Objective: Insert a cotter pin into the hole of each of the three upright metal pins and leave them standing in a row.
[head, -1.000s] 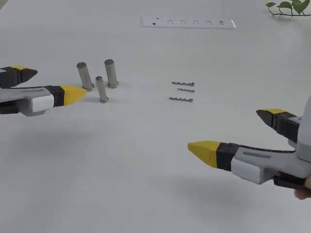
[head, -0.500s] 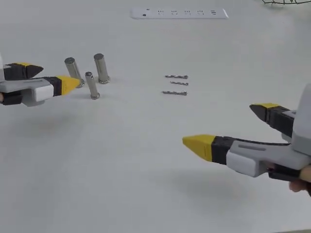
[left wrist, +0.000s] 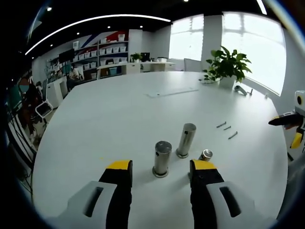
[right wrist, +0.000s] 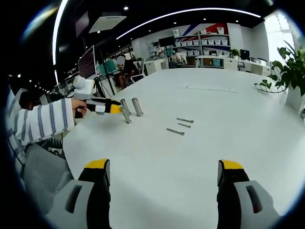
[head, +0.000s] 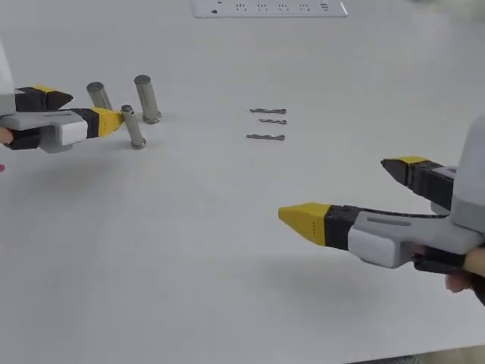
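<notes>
Looking down from the headset, we find the right gripper [head: 352,193] nearest to us, low on the right over the bare white table [head: 189,258]. Its jaws are spread wide with nothing between them, and the right gripper view shows the same wide, empty gap. Past it, towards the middle of the table, we see the three cotter pins [head: 267,123] lying flat and roughly parallel, apart from one another and well away from both grippers. Off to the left at about that depth, the left gripper [head: 87,108] is held level by a hand [right wrist: 77,109] in a striped sleeve [right wrist: 43,123], its jaws parted and gripping nothing. The three metal pins [head: 146,98] stand upright in a loose cluster at its tips. In the left gripper view we see the nearest metal pin [left wrist: 162,158] at the mouth of the gap, clear of both jaws, and the second metal pin [left wrist: 186,140] farther on. The third metal pin [left wrist: 206,154] shows its top just beside one jaw's tip; we cannot tell whether they touch. Farther back, a white power strip [head: 269,7] lies near the table's far edge, and a potted plant [left wrist: 226,67] stands beyond.
</notes>
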